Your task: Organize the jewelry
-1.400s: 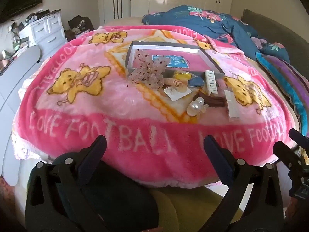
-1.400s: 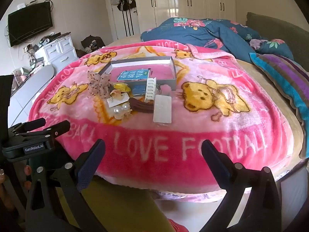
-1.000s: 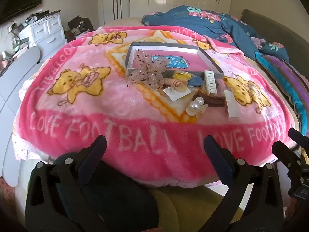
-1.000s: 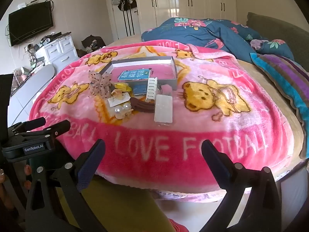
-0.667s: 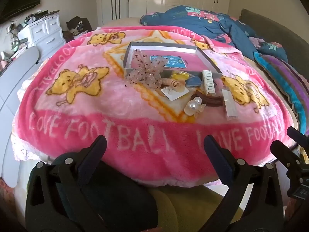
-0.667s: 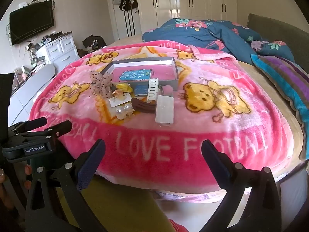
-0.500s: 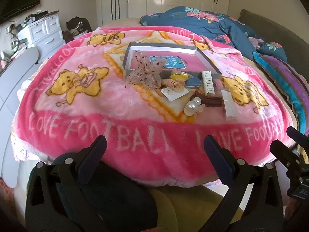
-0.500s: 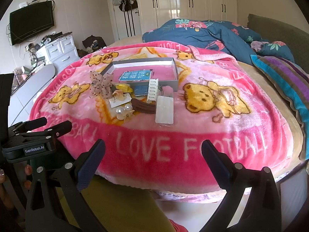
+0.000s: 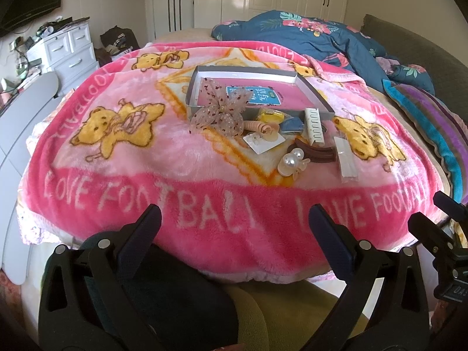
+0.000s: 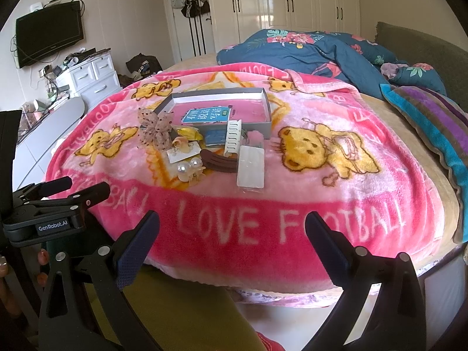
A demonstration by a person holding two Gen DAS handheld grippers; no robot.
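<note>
Both grippers are black plastic with silver screw heads along their arms. The left gripper (image 9: 234,222) has two wedge-shaped fingers faced with dark navy textured pads (image 9: 327,228), rising from the lower corners of its view. The right gripper (image 10: 232,225) is built alike, its pads (image 10: 137,248) finely dotted. At the left edge of the right view, the left gripper's side carries a white "GenRobot.AI" label (image 10: 53,228); below it, fingertips (image 10: 43,256) with painted nails show. Along the bottom, the person's olive-yellow trousers (image 10: 187,316) and a dark teal garment (image 9: 163,292)
</note>
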